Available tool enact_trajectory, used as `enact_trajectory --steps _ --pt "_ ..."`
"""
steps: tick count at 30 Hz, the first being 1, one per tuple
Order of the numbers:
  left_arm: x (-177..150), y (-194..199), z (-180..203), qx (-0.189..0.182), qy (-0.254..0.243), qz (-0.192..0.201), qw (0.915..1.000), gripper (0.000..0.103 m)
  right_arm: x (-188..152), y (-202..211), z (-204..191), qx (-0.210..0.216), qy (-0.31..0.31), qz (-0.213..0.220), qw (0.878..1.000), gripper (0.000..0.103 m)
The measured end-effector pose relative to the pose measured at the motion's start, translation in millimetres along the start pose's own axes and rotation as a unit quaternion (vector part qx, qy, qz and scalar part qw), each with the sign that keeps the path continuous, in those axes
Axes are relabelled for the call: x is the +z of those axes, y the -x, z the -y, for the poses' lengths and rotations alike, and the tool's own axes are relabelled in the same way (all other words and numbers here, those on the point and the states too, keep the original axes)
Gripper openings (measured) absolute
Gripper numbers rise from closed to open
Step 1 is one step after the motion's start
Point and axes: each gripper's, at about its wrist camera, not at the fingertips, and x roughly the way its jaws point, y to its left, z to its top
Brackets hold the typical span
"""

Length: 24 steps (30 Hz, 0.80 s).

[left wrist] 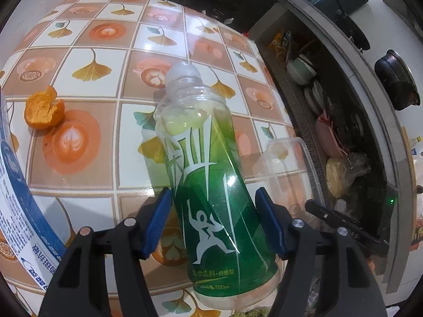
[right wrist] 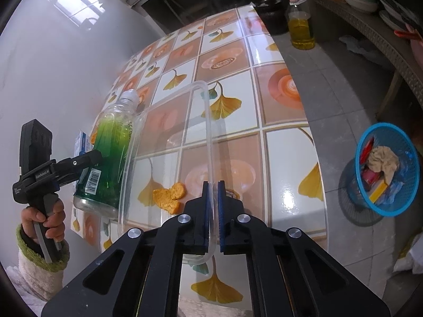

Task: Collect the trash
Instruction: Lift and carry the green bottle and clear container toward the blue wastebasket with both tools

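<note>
Green drink bottle (left wrist: 211, 174) sitting between the blue fingers (left wrist: 158, 222) of the left gripper (left wrist: 214, 222), pinched at its lower body and tilting off the tiled counter (left wrist: 87, 182), cap pointing toward 12 o'clock. Clear plastic container (right wrist: 208, 142) being pinched by its rim between the pressed-together fingers (right wrist: 221, 216) of the right gripper (right wrist: 213, 219), lying beside the bottle at its 3 o'clock. Orange peel (right wrist: 169, 194) resting on the counter under the container; another peel (left wrist: 43, 109) lying at the bottle's 9 o'clock. Blue basket (right wrist: 388, 169) of rubbish standing on the floor (right wrist: 341, 111) at 3 o'clock from the counter.
</note>
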Motion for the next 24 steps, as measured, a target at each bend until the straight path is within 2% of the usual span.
enact_trajectory --steps 10,18,24 --pt "-0.6 12.3 3.6 -0.048 0.021 0.018 0.9985 0.062 1.1 4.8 -2.4 0.011 0.000 0.006 1.000 0.003" --pt "-2.0 21.3 9.5 -0.069 0.022 0.032 0.9969 0.061 1.0 7.4 -1.1 0.012 -0.002 0.010 1.000 0.003" --pt "-1.6 23.9 15.9 -0.067 0.010 0.034 0.9971 0.057 -0.1 9.3 -0.1 0.011 -0.002 0.013 1.000 0.003"
